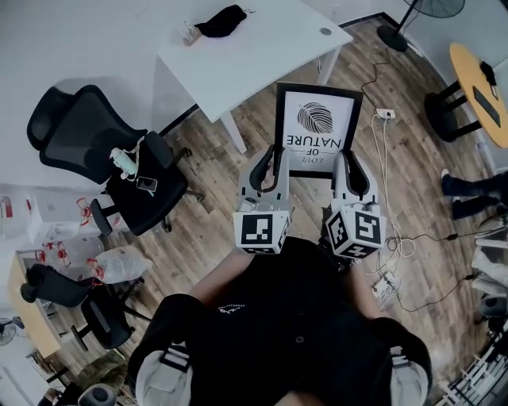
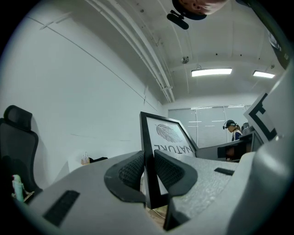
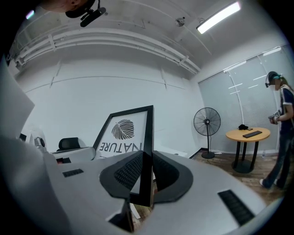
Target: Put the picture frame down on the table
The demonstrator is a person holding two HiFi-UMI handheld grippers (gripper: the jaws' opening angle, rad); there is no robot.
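Observation:
A black picture frame with a leaf print and upside-down lettering hangs in the air over the wooden floor, held by both grippers. My left gripper is shut on its left edge. My right gripper is shut on its right edge. In the left gripper view the frame stands pinched between the two dark pads. In the right gripper view the frame's edge sits between the pads in the same way. The white table lies just beyond the frame, to the upper left.
A black cloth and a small item lie on the table's far end. Black office chairs stand left. Cables and a power strip run across the floor on the right. A round wooden table, a fan and a person are at right.

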